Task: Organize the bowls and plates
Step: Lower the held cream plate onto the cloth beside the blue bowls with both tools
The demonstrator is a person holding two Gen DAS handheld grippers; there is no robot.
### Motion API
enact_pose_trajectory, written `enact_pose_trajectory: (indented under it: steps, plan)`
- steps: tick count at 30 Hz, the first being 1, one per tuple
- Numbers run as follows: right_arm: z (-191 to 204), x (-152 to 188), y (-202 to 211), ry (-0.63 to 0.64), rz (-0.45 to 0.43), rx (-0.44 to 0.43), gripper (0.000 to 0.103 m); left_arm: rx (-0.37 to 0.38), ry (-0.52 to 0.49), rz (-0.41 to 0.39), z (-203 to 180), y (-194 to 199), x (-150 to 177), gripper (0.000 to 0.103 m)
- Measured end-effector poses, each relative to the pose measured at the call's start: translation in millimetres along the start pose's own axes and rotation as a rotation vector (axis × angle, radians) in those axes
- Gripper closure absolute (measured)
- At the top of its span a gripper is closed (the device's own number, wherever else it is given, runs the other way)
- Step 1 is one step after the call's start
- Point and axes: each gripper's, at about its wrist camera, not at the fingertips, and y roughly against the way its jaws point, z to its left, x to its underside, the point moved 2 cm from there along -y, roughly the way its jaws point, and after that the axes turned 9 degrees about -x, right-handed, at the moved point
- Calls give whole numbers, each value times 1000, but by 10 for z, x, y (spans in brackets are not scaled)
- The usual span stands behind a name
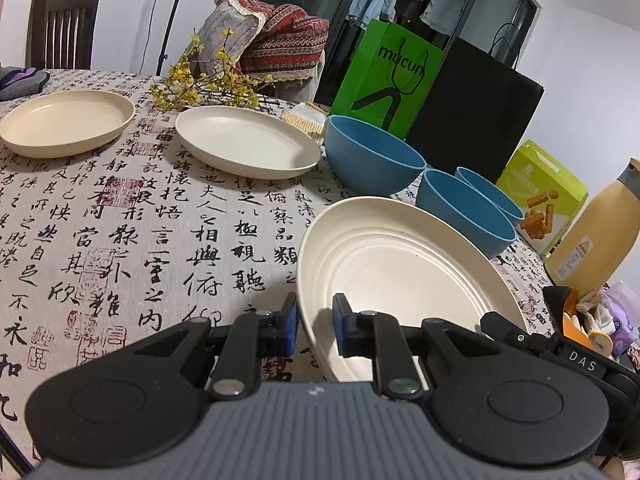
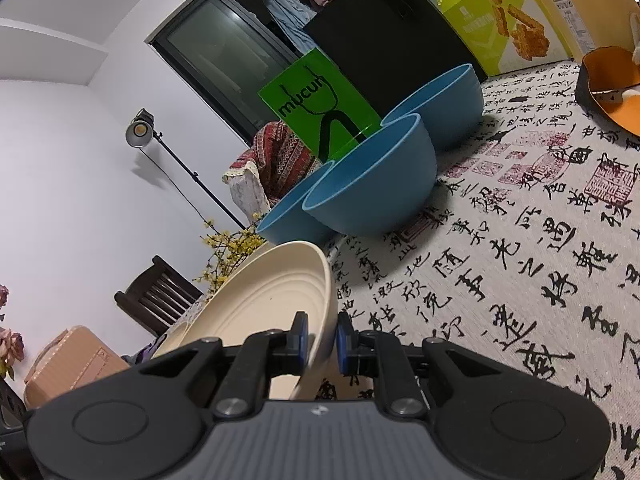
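Note:
A ribbed cream plate [image 1: 400, 276] is held tilted over the calligraphy tablecloth [image 1: 120, 240]. My left gripper [image 1: 316, 322] is shut on its near left rim. My right gripper [image 2: 322, 338] is shut on the same plate [image 2: 264, 304] at its other edge, and its black body [image 1: 560, 348] shows in the left wrist view. Farther left lie a beige plate [image 1: 66, 122] and another cream plate [image 1: 246, 140]. Three blue bowls stand close behind the held plate: a large bowl [image 1: 372, 156], a middle bowl [image 1: 464, 216] and a far bowl [image 1: 492, 192].
A green bag [image 1: 384, 76] and a black bag [image 1: 472, 116] stand behind the bowls. To the right are a snack box [image 1: 544, 196], a yellow bottle [image 1: 596, 232] and an orange-lined container [image 2: 612, 88]. Yellow flowers [image 1: 192, 80] lie at the back, near a dark chair [image 1: 60, 28].

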Motion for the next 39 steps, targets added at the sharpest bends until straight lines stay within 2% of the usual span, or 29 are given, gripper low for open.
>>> enact_pose_trajectory:
  steps: [18,34,39]
  plan:
    - [-92,85,-91,-12,45,28,89,-25,-4,43,36,-86,67,85]
    - [-44,101,-104,37,61,71,89,-41,-15,75,44,-152,120,85]
    - [-52,100,-86,30,57,59,85,-35,-18,58,61,-135,120,83]
